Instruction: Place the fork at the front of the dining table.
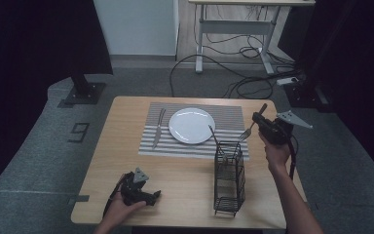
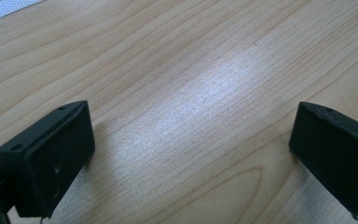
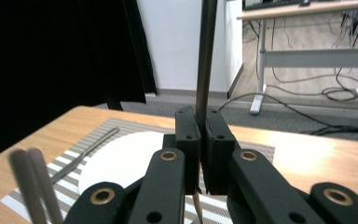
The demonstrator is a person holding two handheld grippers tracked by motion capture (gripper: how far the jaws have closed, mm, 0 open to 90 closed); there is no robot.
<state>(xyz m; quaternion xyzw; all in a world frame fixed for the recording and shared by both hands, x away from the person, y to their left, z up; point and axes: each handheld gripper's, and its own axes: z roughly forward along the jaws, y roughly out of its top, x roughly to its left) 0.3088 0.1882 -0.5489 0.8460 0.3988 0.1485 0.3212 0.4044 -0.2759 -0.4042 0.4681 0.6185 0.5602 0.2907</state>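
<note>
The left gripper [image 1: 148,195] rests on the wooden table [image 1: 185,185] near its front edge, at about 7 o'clock from the table's middle, held by the person's left hand [image 1: 119,204]. In the left gripper view its two black jaws stand wide apart with bare wood between them, and a corner of the striped mat shows at 11 o'clock.

To the right, at about 5 o'clock from the table's middle, stands one black wire basket [image 1: 229,178], upright and tall. One dark handle [image 1: 213,132] sticks out of its top, leaning toward 11 o'clock. In the right gripper view, two blurred grey handles [image 3: 30,184] rise at the lower left; I cannot tell what they belong to.

Just beyond the basket, at about 2 o'clock from it, the right hand [image 1: 276,153] holds the right gripper [image 1: 259,118] above the table's right edge. Its jaws are pressed together on one fork [image 1: 248,130]. In the high view the fork's long axis runs slantwise, tines down toward 7 o'clock just above the basket's top, handle end up toward 1 o'clock. In the right gripper view the fork handle [image 3: 206,56] rises nearly straight up, toward 12 o'clock, from between the closed jaws.

Farther back lies one grey and white striped mat [image 1: 229,117]. On it sit one white plate [image 1: 191,125], round and bare, and one knife [image 1: 158,127] at the plate's 9 o'clock, its long axis running from 12 to 6 o'clock, slightly tilted
</note>
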